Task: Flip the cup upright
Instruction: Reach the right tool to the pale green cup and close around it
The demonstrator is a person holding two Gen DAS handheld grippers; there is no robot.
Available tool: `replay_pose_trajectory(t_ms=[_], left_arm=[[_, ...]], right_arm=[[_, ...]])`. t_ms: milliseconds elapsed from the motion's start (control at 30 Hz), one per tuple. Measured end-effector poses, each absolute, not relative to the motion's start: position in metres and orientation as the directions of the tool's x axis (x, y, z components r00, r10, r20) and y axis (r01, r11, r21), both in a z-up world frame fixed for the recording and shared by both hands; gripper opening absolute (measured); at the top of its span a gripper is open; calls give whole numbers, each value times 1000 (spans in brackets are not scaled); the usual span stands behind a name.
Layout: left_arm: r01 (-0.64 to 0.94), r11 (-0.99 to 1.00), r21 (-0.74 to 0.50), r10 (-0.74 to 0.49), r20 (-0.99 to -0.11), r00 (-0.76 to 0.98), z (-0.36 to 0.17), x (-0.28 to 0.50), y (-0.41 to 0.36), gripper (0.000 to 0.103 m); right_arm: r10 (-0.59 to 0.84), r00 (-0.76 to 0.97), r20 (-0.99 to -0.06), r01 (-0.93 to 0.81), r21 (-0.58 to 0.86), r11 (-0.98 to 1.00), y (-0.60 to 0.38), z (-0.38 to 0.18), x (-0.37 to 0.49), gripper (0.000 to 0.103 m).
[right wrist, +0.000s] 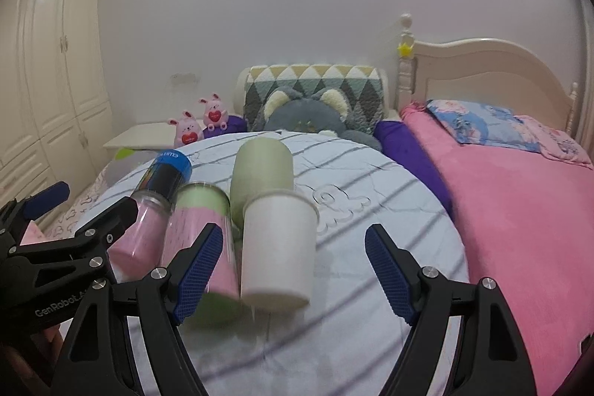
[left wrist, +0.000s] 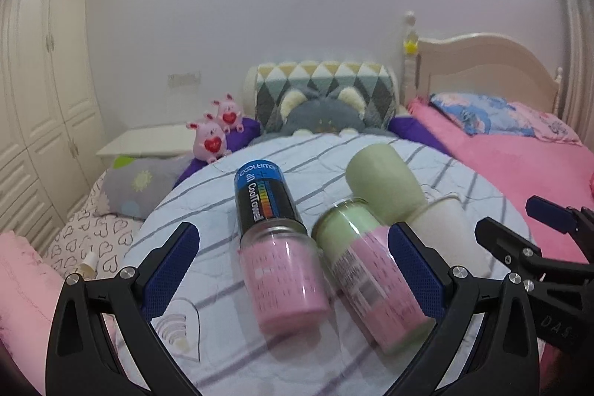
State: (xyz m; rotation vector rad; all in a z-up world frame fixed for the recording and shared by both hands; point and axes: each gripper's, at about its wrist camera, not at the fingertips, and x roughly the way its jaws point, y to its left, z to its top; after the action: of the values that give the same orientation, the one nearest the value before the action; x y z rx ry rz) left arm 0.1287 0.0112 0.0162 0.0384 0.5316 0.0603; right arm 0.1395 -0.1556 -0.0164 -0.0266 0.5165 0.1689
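The right wrist view is centred on a white paper cup [right wrist: 276, 249] that stands mouth-down on the round table covered by a striped cloth [right wrist: 371, 210], its wider rim resting on the fabric. The right gripper [right wrist: 293, 270] is held with its blue-padded fingers spread wide on either side of the cup, neither pad touching it. Just behind the cup a pale green cup [right wrist: 261, 167] is seen, also inverted, and to the cup's left a clear bottle with a green and pink label [right wrist: 202, 232] is set close beside it. Further left stands a bottle with a blue and black top [right wrist: 163, 177], partly hidden by the left gripper [right wrist: 74, 210], whose fingers are likewise parted. In the left wrist view the left gripper [left wrist: 293, 266] is shown open around the two bottles, with the pink-labelled one [left wrist: 282, 270] between its pads and the white cup [left wrist: 451, 229] largely hidden behind its right finger. A pink bedspread [right wrist: 519, 210] and a grey plush toy [right wrist: 300, 114] lie beyond the table.
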Motion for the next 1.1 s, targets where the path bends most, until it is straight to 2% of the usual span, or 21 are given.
replay_pose_trajectory(t_ms=[233,533,700,1100], left_arm=[[-33,996,87,80,-623,778,25,184,14,103],[-24,999,42,48,-768,638,30,237,30,103],[-40,999,35,52,-816,576,25,259,40,103],[-68,996,49,75,-886,457,8,292,60,103]], right_arm=[[191,753,-630,-203,54,978,-151,-1,207,80],[196,558,-806,-207,93,974,-128,-5,277,80],[191,449,-873,-212,104,972,-114,-17,304,80],[176,244,-954,-194,130,972,-102,-51,344,80]])
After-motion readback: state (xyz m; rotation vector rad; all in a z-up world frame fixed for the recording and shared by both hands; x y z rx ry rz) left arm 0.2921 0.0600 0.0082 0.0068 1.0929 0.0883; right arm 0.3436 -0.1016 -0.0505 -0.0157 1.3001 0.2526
